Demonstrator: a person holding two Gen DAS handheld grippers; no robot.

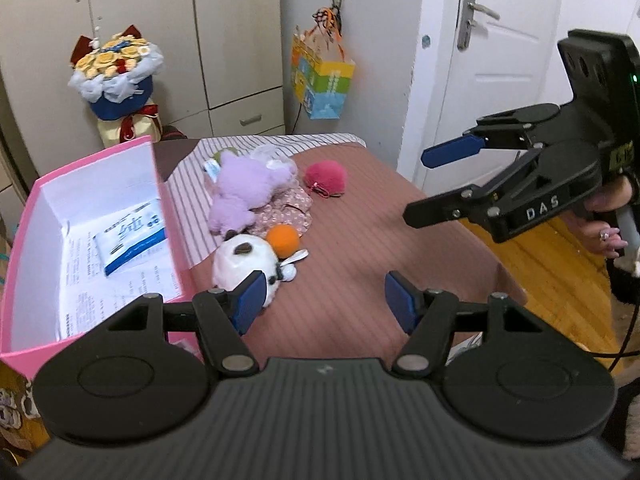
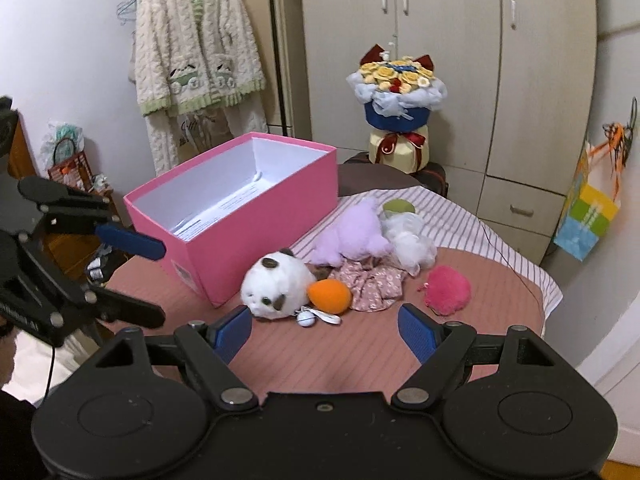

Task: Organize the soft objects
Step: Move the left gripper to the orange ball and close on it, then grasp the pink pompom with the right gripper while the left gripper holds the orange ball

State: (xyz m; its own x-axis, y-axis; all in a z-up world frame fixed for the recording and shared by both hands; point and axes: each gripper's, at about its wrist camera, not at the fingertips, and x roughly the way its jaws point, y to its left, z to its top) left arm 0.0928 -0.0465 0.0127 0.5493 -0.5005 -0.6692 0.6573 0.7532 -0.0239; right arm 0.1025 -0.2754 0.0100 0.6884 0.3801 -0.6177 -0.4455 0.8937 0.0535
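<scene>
Only right wrist view shows hanging cardigan; left shows door.

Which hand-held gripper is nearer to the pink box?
Left. The left hand-held gripper hangs open beside the pink box, by its near corner. The right hand-held gripper, also open, sits further off, past the white plush.

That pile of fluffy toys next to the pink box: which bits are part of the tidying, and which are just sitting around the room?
Part of the job:
pink box
white plush cat
orange ball
purple plush
pink pouch
floral cloth

Just lying about:
flower bouquet
hanging robe
gift bag
</scene>
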